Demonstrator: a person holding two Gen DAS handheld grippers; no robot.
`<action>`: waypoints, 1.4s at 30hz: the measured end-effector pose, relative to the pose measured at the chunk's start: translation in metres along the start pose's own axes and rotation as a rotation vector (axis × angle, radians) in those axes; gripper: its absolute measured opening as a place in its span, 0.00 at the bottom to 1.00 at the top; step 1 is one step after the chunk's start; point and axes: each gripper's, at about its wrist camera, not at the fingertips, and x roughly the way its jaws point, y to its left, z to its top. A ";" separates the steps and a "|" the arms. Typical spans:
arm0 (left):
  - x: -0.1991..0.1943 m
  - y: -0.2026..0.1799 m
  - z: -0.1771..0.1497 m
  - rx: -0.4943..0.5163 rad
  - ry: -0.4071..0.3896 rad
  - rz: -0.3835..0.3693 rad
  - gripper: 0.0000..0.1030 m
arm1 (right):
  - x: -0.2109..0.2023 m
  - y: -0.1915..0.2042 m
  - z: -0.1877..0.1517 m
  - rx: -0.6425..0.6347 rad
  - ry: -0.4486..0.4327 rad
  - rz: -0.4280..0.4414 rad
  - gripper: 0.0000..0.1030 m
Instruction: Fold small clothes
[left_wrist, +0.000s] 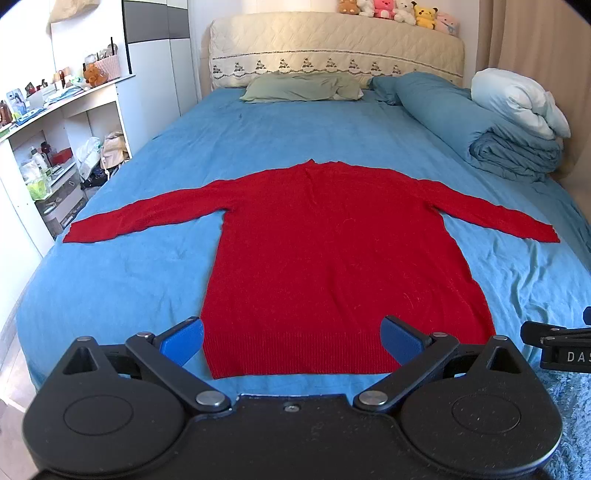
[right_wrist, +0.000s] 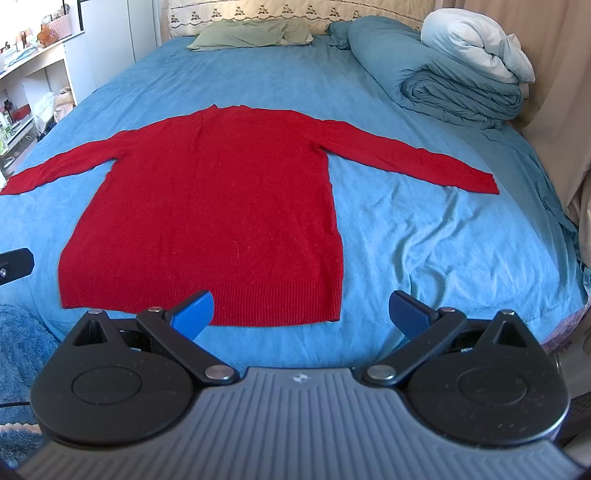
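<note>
With both our left gripper (left_wrist: 291, 341) and right gripper (right_wrist: 301, 314) spread wide and empty, the red knitted long-sleeved sweater (left_wrist: 332, 258) lies flat on the blue bedsheet (left_wrist: 147, 266), hem nearest us, collar pointing away, each gripper near its own hem corner.

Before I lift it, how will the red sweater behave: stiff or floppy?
Probably floppy: the red sweater is soft knit lying flat on the blue bedsheet. Its long spread sleeves would likely dangle. The fuzzy surface looks grippy, so it should not slip easily.
</note>
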 end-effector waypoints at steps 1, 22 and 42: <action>0.000 0.000 0.000 0.000 0.000 -0.001 1.00 | 0.000 0.000 0.000 0.000 0.000 0.000 1.00; -0.001 -0.002 -0.001 0.008 0.001 0.004 1.00 | -0.002 0.001 0.001 0.004 -0.003 0.003 1.00; -0.002 -0.002 -0.001 0.005 -0.006 0.008 1.00 | -0.005 0.001 0.002 0.005 -0.010 0.006 1.00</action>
